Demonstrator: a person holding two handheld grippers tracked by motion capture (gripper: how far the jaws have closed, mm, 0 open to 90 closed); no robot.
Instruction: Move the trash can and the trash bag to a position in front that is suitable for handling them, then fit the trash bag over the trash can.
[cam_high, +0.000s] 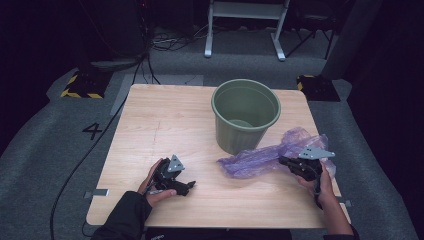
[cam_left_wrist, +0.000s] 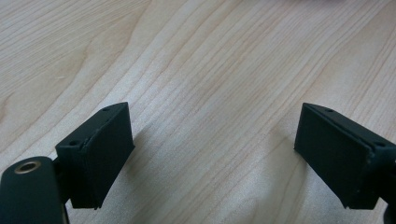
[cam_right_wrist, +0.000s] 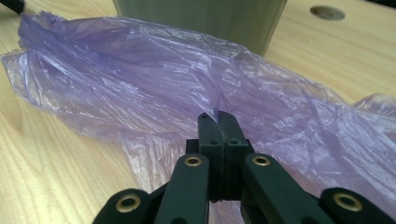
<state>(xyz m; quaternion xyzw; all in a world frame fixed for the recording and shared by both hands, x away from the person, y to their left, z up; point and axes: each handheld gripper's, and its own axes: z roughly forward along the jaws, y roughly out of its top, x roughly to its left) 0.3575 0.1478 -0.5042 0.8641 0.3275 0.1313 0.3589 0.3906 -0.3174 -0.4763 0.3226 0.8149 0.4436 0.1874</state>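
Note:
A crumpled purple plastic bag (cam_high: 265, 156) lies on the wooden table (cam_high: 165, 120), just in front of a green bucket (cam_high: 245, 115) that stands upright. My right gripper (cam_high: 284, 162) sits at the bag's right part, held by a hand. In the right gripper view its jaws are shut (cam_right_wrist: 218, 119), pinching a fold of the purple bag (cam_right_wrist: 140, 70), with the bucket (cam_right_wrist: 201, 18) behind. My left gripper (cam_high: 186, 186) rests low near the table's front left, apart from the bag. Its jaws stand wide open (cam_left_wrist: 215, 135) over bare wood, with nothing between them.
The table's front edge runs close below both hands. A round hole (cam_right_wrist: 328, 12) is in the tabletop near the bucket. On the grey floor beyond are yellow-and-black striped blocks (cam_high: 80, 89), cables (cam_high: 150, 55) and a white frame's legs (cam_high: 245, 30).

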